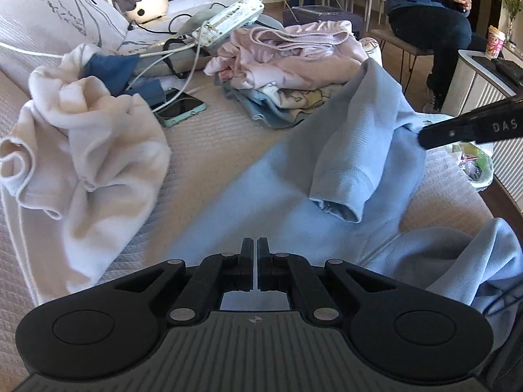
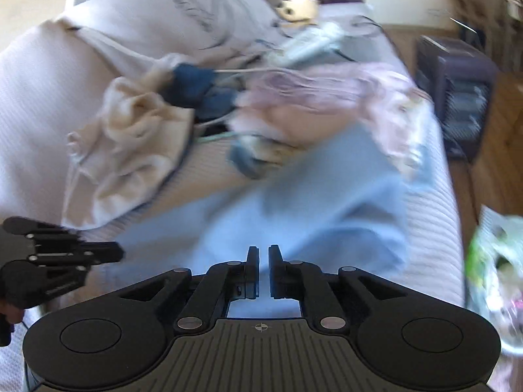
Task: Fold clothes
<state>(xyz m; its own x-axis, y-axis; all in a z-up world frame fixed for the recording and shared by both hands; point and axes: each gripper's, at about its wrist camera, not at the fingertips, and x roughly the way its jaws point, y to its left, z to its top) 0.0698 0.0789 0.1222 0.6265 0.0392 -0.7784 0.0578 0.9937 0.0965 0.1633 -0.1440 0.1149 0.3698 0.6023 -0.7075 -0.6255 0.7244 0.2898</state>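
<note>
Two grippers hovered over a light blue garment on the bed.

The left gripper (image 1: 255, 245) had its jaws pressed together, pinching nothing; the right gripper (image 2: 264, 251) stood slightly parted, nothing between. Beneath both, the light blue garment (image 1: 294, 170) lay spread across the bedspread (image 1: 209, 137), one sleeve folded over. Beyond lay a crumpled cream garment (image 1: 98, 137), then a pink clothes pile (image 1: 287, 62).

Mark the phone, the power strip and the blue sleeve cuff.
phone (image 1: 180, 107), left wrist view, dark screen.
power strip (image 1: 228, 19), left wrist view, middle of its white body.
blue sleeve cuff (image 1: 340, 201), left wrist view, hemmed end.
</note>
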